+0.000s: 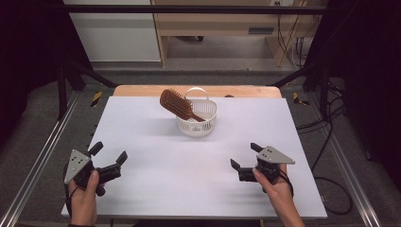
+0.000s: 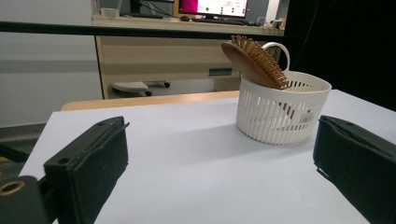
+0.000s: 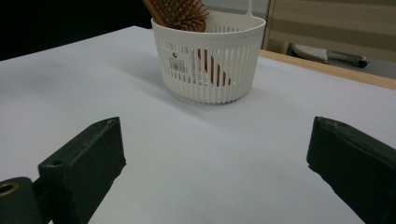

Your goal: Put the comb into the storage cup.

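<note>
Count: 1 basket, 1 hairbrush, 2 grippers, 2 hands, 1 table.

1 white slotted basket (image 1: 197, 124) sits on the white table top (image 1: 156, 156), toward the far edge, roughly centred between left and right. It has 1 arched handle at its far side and 1 small barcode label on its wall, readable as a label in the right gripper view, text too small to read.

1 brown wooden hairbrush (image 1: 177, 104) stands in the basket, handle end down inside, head up and tilted out over the rim toward the left of the high view. Bristles face up and to the right there. Through the slots the handle shows as a brown strip in both gripper views.

Left gripper (image 1: 109, 153): near edge of table, left side, held by the left hand (image 1: 84, 201). Its 2 jaws are spread wide with nothing between them. Well apart from the basket.

Right gripper (image 1: 245, 156): near edge, right side, held by the right hand (image 1: 276, 185). Its 2 jaws are also spread wide, gap empty. Well apart from the basket too.

Each gripper carries 1 grey three-cornered plate on top.

In the left gripper view the basket (image 2: 281, 109) sits ahead and right of centre, with the hairbrush (image 2: 254, 60) leaning left over the rim. In the right gripper view the basket (image 3: 212, 56) is ahead, centre-top, brush head (image 3: 180, 14) cut by the frame.

Both grippers sit low over the table; contact with the surface: cannot tell.
</note>
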